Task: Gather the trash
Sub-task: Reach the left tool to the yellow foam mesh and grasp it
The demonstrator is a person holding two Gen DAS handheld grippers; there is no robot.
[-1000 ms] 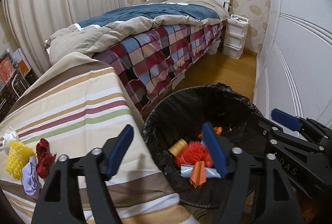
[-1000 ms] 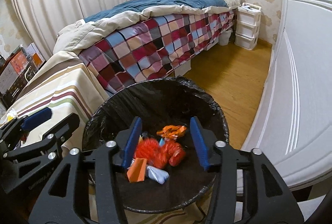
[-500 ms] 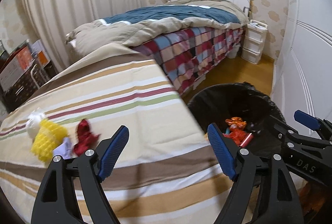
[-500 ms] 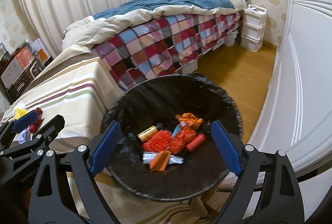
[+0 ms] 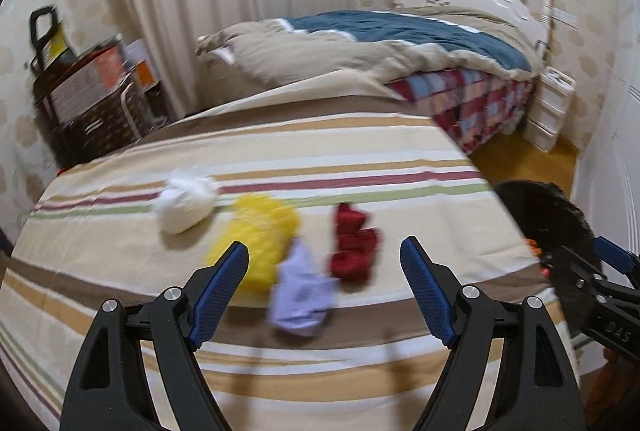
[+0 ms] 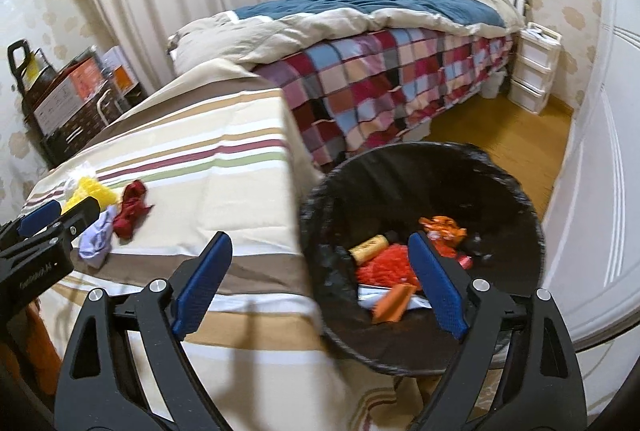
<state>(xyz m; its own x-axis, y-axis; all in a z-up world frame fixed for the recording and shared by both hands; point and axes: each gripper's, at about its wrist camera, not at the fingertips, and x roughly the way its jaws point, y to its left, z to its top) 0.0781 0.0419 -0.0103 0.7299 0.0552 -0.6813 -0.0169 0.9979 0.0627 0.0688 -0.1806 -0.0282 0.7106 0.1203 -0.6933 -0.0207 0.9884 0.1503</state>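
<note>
The left gripper (image 5: 325,263) has its blue-padded fingers (image 5: 221,287) spread wide and empty, poised above a striped cloth-covered surface (image 5: 360,151). Between and just beyond them lies a cluster of trash: a pale lilac crumpled paper (image 5: 302,291) nearest, a yellow mesh wad (image 5: 256,235) touching it on the left, a dark red crumpled piece (image 5: 354,247) just beside it on the right, and a white wad (image 5: 184,205) farther back to the left. This view is motion-blurred, so finer detail cannot be told.

The right gripper (image 6: 320,285) is likewise released, its fingers (image 6: 436,283) wide apart and holding nothing. Its right finger hangs over a black-lined trash bin (image 6: 516,191) that stands beside the surface's edge; its left finger is over the striped cloth. Inside the bin lie orange and red scraps (image 6: 384,267) and a tan cylinder (image 6: 370,249). Beyond stands a bed (image 6: 380,71) with a checked blanket, and white drawers (image 6: 532,71) against the wall.
</note>
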